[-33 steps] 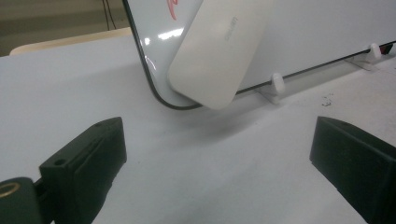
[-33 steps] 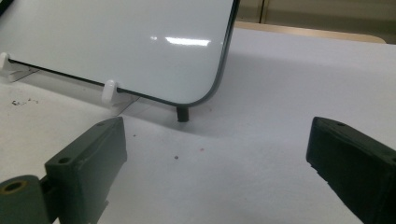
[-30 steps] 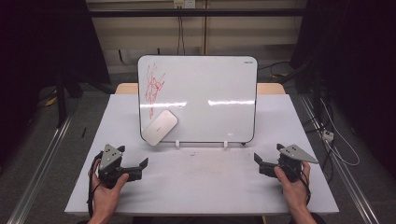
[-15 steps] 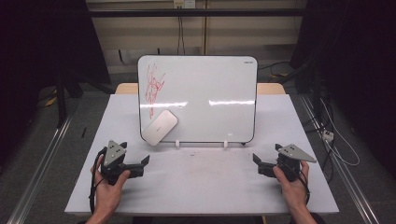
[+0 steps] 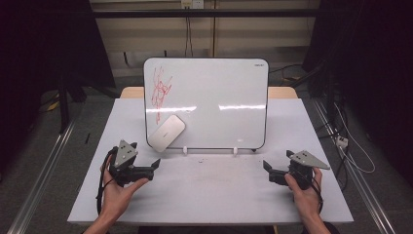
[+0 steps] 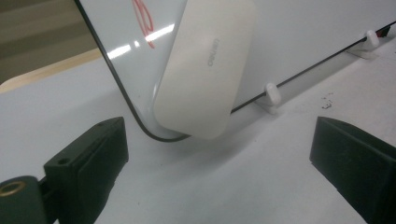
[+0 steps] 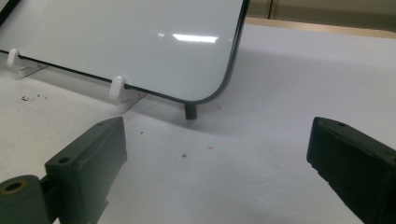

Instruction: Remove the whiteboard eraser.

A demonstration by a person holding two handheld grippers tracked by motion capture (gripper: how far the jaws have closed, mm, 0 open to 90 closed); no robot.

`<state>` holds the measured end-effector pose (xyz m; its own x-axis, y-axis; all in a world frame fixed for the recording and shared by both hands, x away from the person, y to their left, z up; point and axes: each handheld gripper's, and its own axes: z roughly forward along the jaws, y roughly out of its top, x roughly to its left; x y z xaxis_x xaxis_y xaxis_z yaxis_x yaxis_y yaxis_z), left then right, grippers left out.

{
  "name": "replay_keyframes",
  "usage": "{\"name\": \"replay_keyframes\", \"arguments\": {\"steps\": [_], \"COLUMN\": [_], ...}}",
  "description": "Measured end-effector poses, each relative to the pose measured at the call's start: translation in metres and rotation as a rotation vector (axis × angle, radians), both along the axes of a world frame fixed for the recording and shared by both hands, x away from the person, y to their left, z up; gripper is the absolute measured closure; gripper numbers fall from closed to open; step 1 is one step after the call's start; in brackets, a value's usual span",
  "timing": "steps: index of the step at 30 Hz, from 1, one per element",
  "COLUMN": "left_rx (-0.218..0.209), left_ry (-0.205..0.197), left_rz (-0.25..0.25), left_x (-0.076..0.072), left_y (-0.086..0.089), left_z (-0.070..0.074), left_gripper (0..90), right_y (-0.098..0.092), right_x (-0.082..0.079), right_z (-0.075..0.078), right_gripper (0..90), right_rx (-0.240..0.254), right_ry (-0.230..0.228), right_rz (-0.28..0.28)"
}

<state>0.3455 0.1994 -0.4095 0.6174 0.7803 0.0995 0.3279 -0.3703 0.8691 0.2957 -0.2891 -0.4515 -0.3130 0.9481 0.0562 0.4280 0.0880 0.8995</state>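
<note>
Both tongs are wide open and hold nothing: the left gripper [image 5: 157, 165] sits on the table just short of the eraser [image 5: 166, 133], the right gripper [image 5: 266, 167] well off to the other side. The eraser clings to the lower left corner of the whiteboard [image 5: 219, 92], below the red scribble [image 5: 160, 92]. By my reading nothing is done yet: the eraser is untouched, the marks unwiped. The board stands on the white table [image 5: 209, 195].

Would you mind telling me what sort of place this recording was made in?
Probably a lab or recording workspace: a white table ringed by dark curtains, bare cables on the floor, and a small whiteboard propped upright.
</note>
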Motion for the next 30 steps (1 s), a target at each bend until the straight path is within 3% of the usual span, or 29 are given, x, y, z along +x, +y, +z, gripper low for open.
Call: {"name": "replay_keyframes", "arguments": {"steps": [4, 7, 11, 14, 15, 17, 19, 26, 30], "left_rx": [0.018, 0.015, 0.002, 0.035, 0.069, 0.083, 0.126, 0.172, 0.196], "left_ry": [0.0, 0.017, 0.004, -0.007, -0.01, -0.02, -0.029, -0.084, -0.08], "left_rz": [-0.019, -0.023, -0.019, -0.02, -0.023, -0.019, -0.015, -0.004, -0.006], "left_x": [0.005, 0.01, 0.014, 0.017, 0.019, 0.022, 0.027, 0.039, 0.049], "left_y": [-0.004, -0.008, -0.01, -0.013, -0.015, -0.018, -0.021, -0.03, -0.038], "left_z": [0.003, 0.004, 0.006, 0.007, 0.007, 0.007, 0.007, 0.009, 0.007], "left_gripper": [4.8, 5.8, 6.7, 6.6, 6.7, 8.0, 7.9, 8.2, 8.4], "right_y": [0.001, 0.002, 0.002, 0.002, 0.002, 0.003, 0.004, 0.006, 0.005], "right_x": [0.0, 0.0, 0.0, 0.0, 0.0, 0.0, 0.0, 0.003, 0.002], "right_z": [0.0, 0.001, 0.001, 0.001, 0.001, 0.001, 0.001, 0.001, 0.001], "right_gripper": [4.9, 5.0, 5.0, 5.0, 5.0, 5.1, 5.2, 5.3, 5.3], "right_rx": [-0.003, -0.002, -0.001, -0.001, 0.0, 0.0, -0.004, -0.008, -0.006], "right_ry": [0.001, -0.002, 0.0, 0.001, 0.001, 0.0, 0.0, 0.004, 0.005], "right_rz": [0.003, 0.005, 0.005, 0.004, 0.003, 0.004, 0.005, 0.015, 0.015]}}
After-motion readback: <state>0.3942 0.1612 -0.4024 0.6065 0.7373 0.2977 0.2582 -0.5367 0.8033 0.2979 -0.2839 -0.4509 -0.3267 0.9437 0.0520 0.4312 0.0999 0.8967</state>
